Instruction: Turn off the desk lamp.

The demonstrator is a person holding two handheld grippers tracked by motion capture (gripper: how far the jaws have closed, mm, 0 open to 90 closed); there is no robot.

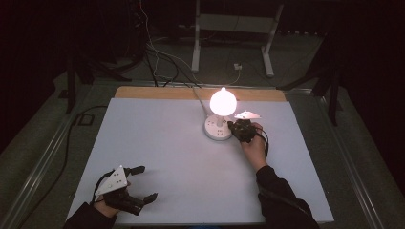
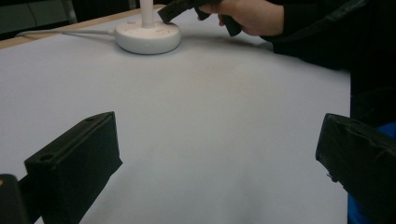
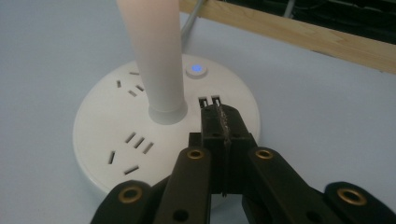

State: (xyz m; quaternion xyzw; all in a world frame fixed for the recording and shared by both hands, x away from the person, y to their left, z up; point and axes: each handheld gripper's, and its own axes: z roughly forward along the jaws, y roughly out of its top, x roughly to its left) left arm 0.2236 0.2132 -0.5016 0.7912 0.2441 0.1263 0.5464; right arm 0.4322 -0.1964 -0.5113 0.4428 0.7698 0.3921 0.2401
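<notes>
Lamp (image 1: 220,112) sits at the far middle of the white table (image 1: 157,152), near the wooden back edge (image 1: 157,92), bulb lit, cord (image 2: 65,32) running off toward the back. Its round base (image 3: 102,135) doubles as a power strip: socket slots on top, a small button with a blue light (image 3: 196,69) just behind the stem (image 3: 156,56). Right gripper (image 3: 220,116) is over the near-right part of that base, jaws pressed together with nothing between them, tips just short of 2 small ports on the base top. Closed jaws make 1 narrow blunt point, likely the reason they're shut: a poke tool for a button, not a grasp. Whether the tips actually touch the base can't be told. In the high view the right gripper (image 1: 239,128) shows just right of the base, hand behind it. Left gripper (image 1: 141,182) is parked at the near-left corner, well apart from the lamp, jaws wide apart and empty over bare table; it looks idle, kept out of the way since the lamp's wide base needs no bracing. Judgement: lamp on and blue indicator lit, so the switching step looks done or about to repeat; next press would need the tips moved back toward the button, past the stem.
</notes>
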